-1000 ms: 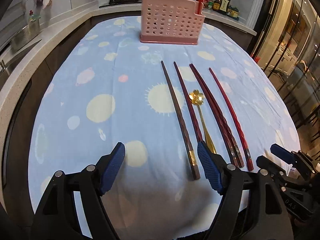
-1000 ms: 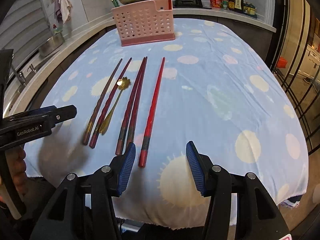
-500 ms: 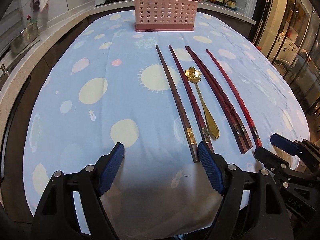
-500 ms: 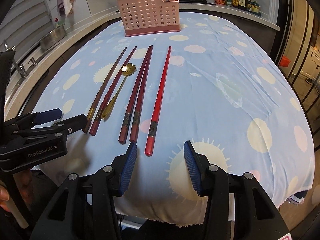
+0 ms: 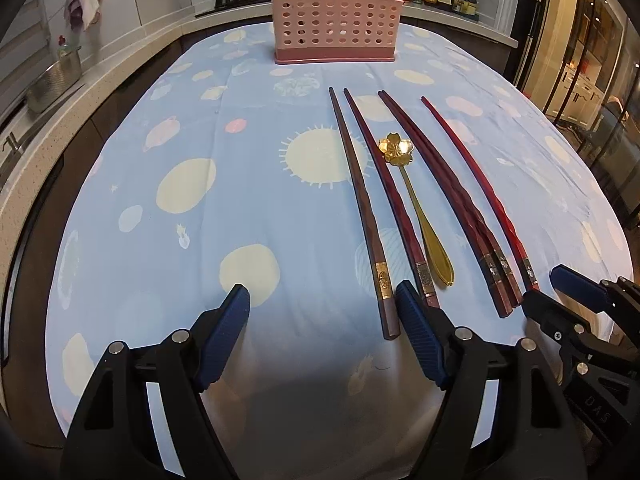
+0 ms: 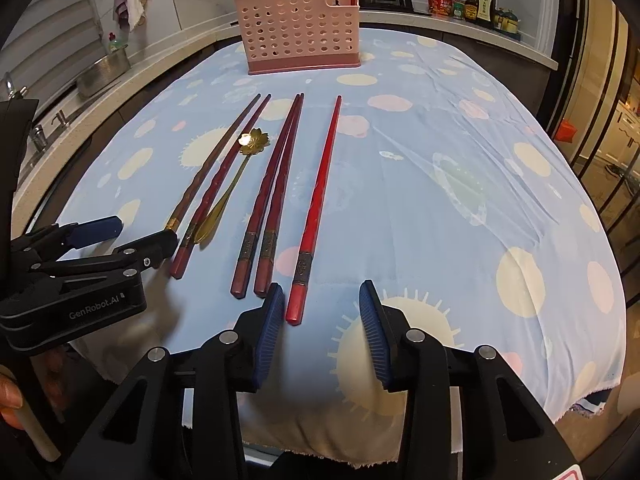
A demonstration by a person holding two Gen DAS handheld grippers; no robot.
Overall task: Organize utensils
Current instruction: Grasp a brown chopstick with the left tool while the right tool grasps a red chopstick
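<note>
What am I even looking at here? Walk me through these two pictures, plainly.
A person holds a two-finger clamp tool in each hand, and each tool carries a camera looking along its fingers. One picture is from the left gripper, the other from the right gripper.

On a blue patterned tablecloth lie five chopsticks and a gold spoon with a flower-shaped bowl. A pink holder stands at the far end, with one red stick already in it.

Nothing is held. The left gripper is open. The right one's jaws have just been closing around the end of the bright red chopstick, which lies between them untouched.
</note>
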